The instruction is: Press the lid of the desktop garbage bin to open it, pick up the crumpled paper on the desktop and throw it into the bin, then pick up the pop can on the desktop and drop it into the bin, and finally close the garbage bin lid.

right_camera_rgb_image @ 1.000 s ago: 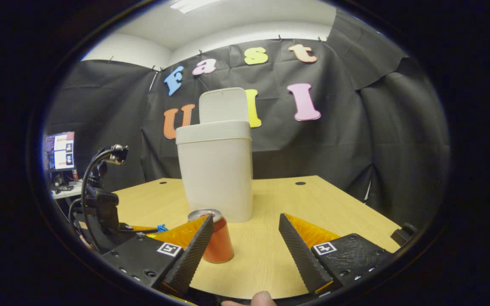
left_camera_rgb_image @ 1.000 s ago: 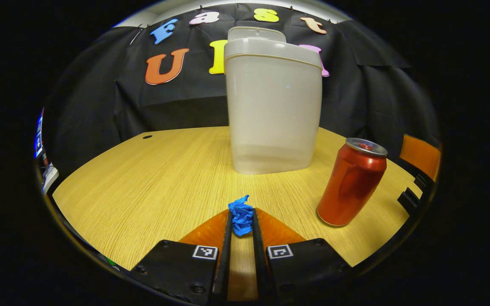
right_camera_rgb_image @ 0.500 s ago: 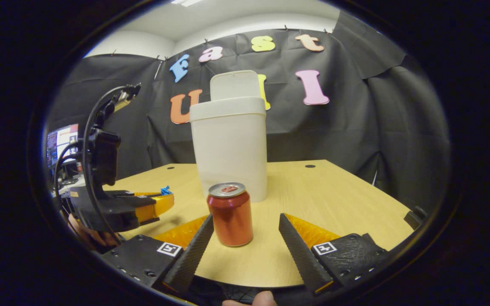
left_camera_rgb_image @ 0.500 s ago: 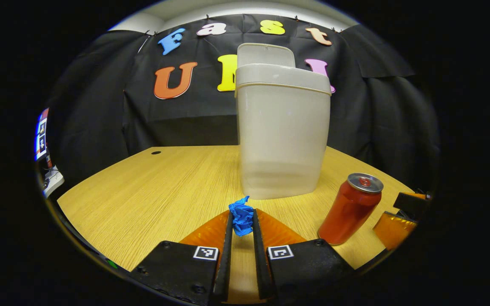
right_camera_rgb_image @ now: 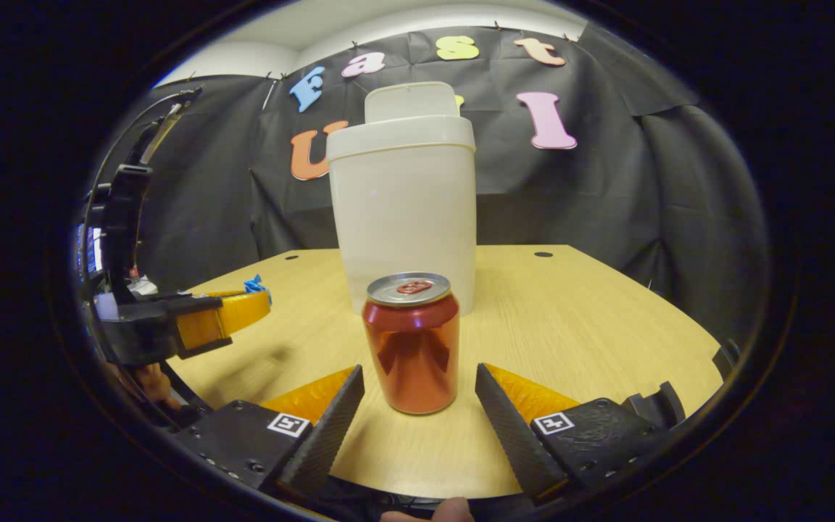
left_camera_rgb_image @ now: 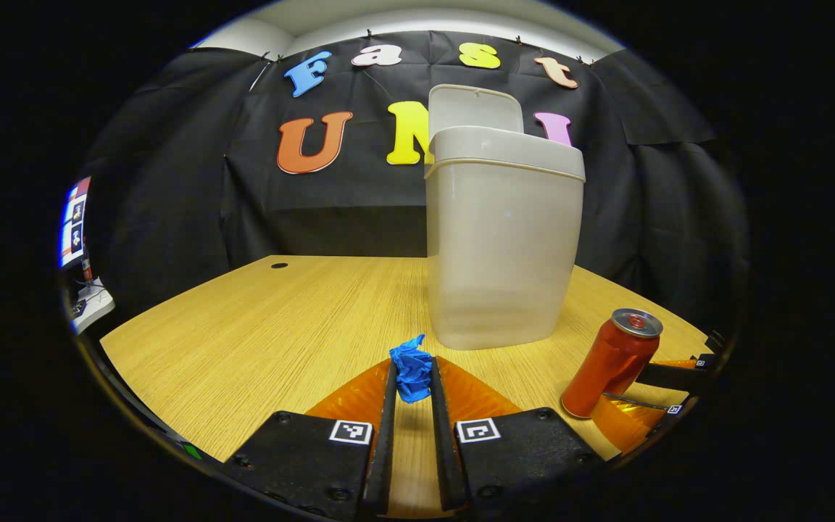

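Observation:
The white bin (left_camera_rgb_image: 501,239) stands on the wooden table with its lid (left_camera_rgb_image: 474,107) flipped up. My left gripper (left_camera_rgb_image: 412,380) is shut on the blue crumpled paper (left_camera_rgb_image: 410,367), held above the table in front of the bin. In the right gripper view the bin (right_camera_rgb_image: 404,217) rises behind the upright red pop can (right_camera_rgb_image: 412,342). My right gripper (right_camera_rgb_image: 417,388) is open, its fingers on either side of the can's base without touching it. The left gripper (right_camera_rgb_image: 236,308) with the paper (right_camera_rgb_image: 252,282) hangs at the left there. The can (left_camera_rgb_image: 609,362) also stands at the lower right of the left gripper view.
The wooden table (left_camera_rgb_image: 258,326) has cable holes near its far edge (left_camera_rgb_image: 279,265) (right_camera_rgb_image: 543,254). A monitor (left_camera_rgb_image: 72,221) sits off the table at the far left. A fingertip (right_camera_rgb_image: 443,512) of the person's hand shows at the bottom of the right gripper view.
My left gripper has lifted the blue paper up and back from the table. My right gripper has lowered toward the can, which now stands between its open fingers.

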Demonstrator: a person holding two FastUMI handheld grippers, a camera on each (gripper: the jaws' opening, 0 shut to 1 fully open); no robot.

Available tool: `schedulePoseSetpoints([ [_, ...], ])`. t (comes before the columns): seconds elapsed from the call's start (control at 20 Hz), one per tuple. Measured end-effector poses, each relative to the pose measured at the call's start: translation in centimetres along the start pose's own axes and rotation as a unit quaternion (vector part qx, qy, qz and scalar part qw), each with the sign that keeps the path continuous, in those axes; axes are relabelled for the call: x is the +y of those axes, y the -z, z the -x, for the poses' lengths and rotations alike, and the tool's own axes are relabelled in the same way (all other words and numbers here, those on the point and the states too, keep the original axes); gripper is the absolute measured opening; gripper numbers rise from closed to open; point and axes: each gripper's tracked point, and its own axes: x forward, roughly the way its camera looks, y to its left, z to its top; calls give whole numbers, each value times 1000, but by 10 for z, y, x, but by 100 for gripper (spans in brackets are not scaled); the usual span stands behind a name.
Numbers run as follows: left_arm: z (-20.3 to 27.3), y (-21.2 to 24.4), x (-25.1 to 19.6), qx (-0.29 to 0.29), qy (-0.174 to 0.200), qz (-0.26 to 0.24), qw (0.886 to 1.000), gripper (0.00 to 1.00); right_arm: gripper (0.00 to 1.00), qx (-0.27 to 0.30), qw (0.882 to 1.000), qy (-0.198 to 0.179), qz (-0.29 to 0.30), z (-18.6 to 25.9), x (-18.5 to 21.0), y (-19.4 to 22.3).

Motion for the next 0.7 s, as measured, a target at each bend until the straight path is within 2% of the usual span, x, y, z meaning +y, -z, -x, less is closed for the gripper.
schedulePoseSetpoints([
  [0.15, 1, -8, 2, -5, 4, 6, 1000, 28, 96, 11, 1000, 1, 3, -10, 1, 1],
  [0.2, 3, -14, 1, -10, 5, 7, 1000, 29, 93, 12, 1000, 4, 4, -13, -1, 0],
  [0.25, 5, -20, 1, -18, 5, 4, 1000, 29, 96, 13, 1000, 6, 4, -15, -1, -1],
  [0.6, 8, -55, 1, -61, 4, 1, 998, 28, 96, 24, 1000, 10, -5, -25, -1, -4],
  [0.65, 9, -59, 1, -65, 4, 0, 998, 28, 93, 26, 1000, 11, -7, -26, -2, -5],
  [0.7, 8, -65, 2, -70, 3, -2, 998, 28, 99, 27, 1000, 10, -10, -27, -1, -4],
])
